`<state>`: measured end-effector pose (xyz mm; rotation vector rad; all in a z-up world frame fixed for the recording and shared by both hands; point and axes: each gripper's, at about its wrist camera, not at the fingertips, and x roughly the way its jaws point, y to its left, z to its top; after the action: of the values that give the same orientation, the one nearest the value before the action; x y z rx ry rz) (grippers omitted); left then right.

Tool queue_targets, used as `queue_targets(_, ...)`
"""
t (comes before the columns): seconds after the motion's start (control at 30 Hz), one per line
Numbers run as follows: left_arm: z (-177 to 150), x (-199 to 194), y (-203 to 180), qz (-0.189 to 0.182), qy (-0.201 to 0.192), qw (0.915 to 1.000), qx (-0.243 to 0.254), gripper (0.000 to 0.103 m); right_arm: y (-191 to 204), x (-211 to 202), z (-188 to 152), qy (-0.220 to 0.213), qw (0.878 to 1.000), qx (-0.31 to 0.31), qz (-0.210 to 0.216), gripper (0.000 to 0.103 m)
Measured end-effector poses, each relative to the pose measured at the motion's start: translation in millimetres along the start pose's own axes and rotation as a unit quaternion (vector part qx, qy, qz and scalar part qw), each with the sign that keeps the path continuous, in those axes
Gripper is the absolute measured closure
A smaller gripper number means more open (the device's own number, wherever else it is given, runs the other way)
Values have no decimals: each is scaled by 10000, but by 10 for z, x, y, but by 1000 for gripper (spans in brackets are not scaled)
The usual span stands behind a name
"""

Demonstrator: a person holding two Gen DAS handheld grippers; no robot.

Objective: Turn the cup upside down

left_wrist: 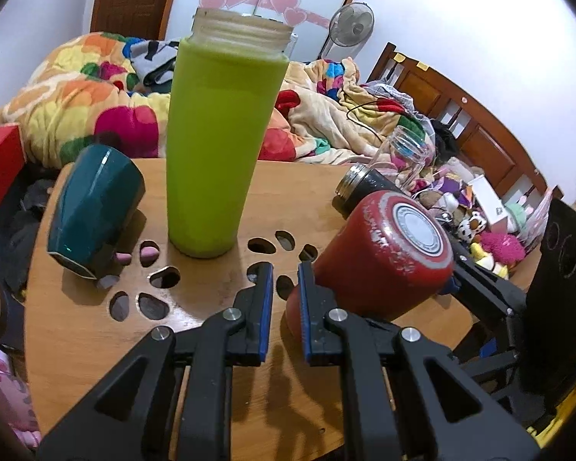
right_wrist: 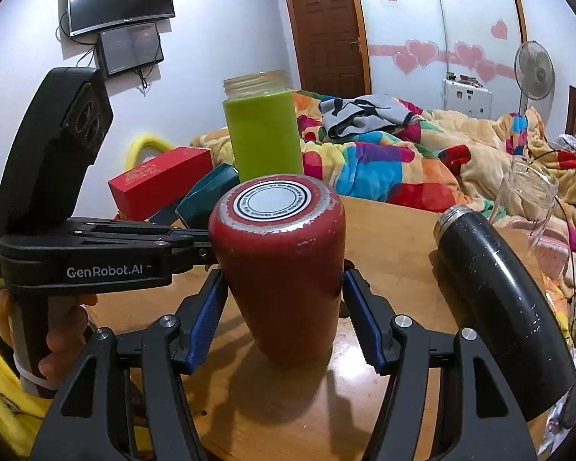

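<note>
**Q:** What shows in your left wrist view?

**A:** My left hand-held gripper (left_wrist: 284,280) is empty, fingers slightly parted. The red cup (left_wrist: 380,253) sits base-up on the wooden tabletop (left_wrist: 288,188), beside a green bottle (left_wrist: 220,142).

**Q:** And the right?

**A:** My right hand-held gripper (right_wrist: 284,292) brackets the cup (right_wrist: 280,265), apparently clamping it to steady it. The other gripper reads "GenRobot.AI".

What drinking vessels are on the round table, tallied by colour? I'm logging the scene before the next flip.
Red: 1, the red cup, base up between the right gripper fingers
Green: 1, the green bottle, upright
Teal: 1, the teal cup, tilted
Black: 1, the black flask, tilted
Clear: 1, the glass jar
Total: 5
</note>
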<state>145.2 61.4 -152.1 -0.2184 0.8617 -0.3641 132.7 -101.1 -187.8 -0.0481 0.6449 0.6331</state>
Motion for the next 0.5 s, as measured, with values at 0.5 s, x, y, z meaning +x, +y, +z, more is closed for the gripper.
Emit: queue_targets(0.5,-60,-723,-306,582,-681,9953,367,60,80,-674,128,-385,9981,-47,-472,44)
